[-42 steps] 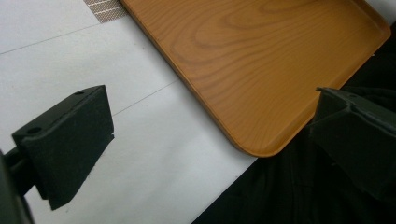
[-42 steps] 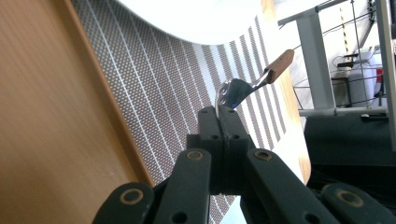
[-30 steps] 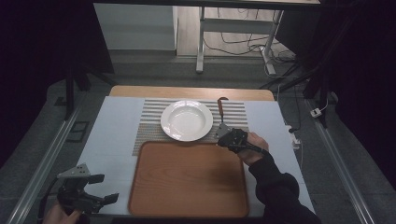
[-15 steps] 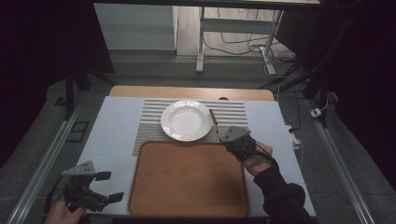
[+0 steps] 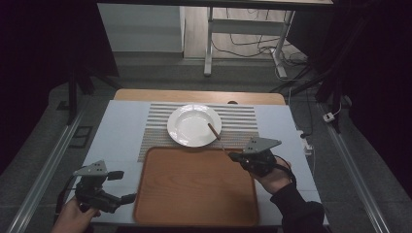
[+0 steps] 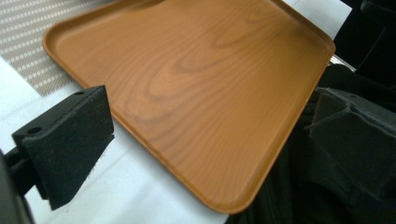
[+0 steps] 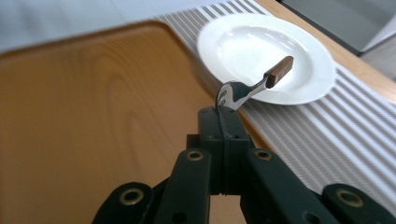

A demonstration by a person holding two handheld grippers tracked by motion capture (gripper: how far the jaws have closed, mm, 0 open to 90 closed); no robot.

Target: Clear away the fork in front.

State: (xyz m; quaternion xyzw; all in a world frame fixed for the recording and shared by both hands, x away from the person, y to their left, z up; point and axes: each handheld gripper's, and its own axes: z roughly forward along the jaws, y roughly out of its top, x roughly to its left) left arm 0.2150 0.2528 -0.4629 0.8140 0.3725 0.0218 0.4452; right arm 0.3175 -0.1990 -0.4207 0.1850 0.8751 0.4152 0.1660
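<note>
Holding a small metal utensil [image 7: 240, 91] with a brown wooden handle, we are carrying it in the right gripper [image 7: 219, 119], whose jaws are pressed tight on its metal end; whether that end is a fork or a spoon we cannot tell, since the pads are covering it. In the high view the utensil [image 5: 214, 132] is slanting up and away from the right gripper [image 5: 239, 156], its wooden tip hovering over the near right rim of the white plate [image 5: 187, 128]. The plate is sitting on a striped placemat [image 5: 243, 119], and just in front of the mat the wooden tray [image 5: 194, 189] is lying bare.

We are judging that the step in hand is moving the utensil to a resting place, either the plate or the tray. To do it well, we are keeping the squeeze firm, because the grip is on one thin end and the long handle can swing or slip. We are lowering gently so the handle is not knocking the plate's rim, and letting go only once the utensil is resting on a surface.

Farther out, the left gripper [image 5: 119, 187] is waiting over the pale table [image 5: 116, 131] beside the tray's left edge [image 6: 154, 144], its jaws spread wide with nothing between them.
</note>
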